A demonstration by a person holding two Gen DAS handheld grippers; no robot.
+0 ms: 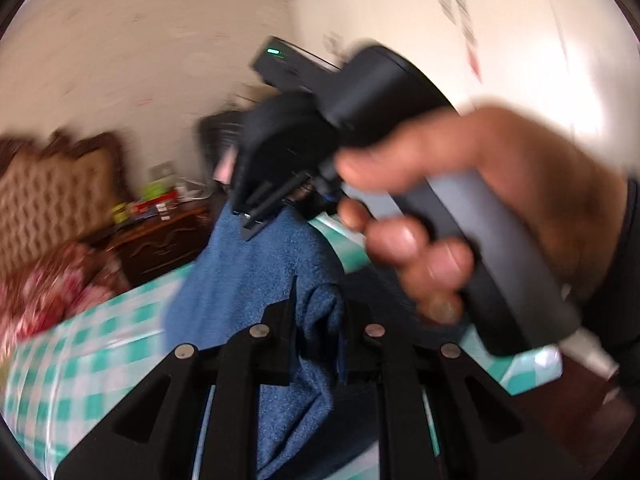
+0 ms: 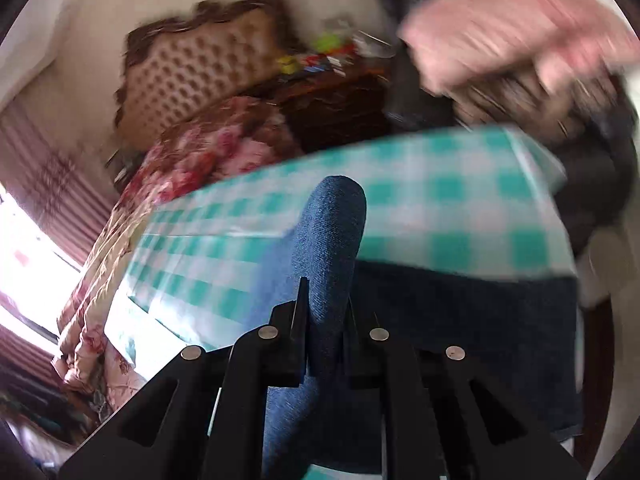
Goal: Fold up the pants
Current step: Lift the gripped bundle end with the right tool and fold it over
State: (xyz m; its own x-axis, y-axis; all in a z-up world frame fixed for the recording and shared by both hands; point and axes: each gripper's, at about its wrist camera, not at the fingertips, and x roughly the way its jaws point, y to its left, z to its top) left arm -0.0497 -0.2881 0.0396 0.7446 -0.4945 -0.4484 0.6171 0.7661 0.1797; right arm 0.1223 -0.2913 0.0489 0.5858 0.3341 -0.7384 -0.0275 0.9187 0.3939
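Pants: one pair, blue, lifted off the checked surface and gripped at two points. Left tongs are nearly closed, pinching a bunched fold of the cloth. Right tongs are likewise nearly closed on a rolled edge that stands up between the jaws. In the left view the right tongs appear ahead, clamped on the upper edge of the same cloth, with the person's hand on the handle. The cloth spans between the two grips, so its long axis runs from one set of tongs to the other; the rest drapes toward the surface. Neither hand is clearly nearer. Judged next move: carry the held edge across and lay it flat. Count: two tongs, one surface. Heavy blur hides finer detail.
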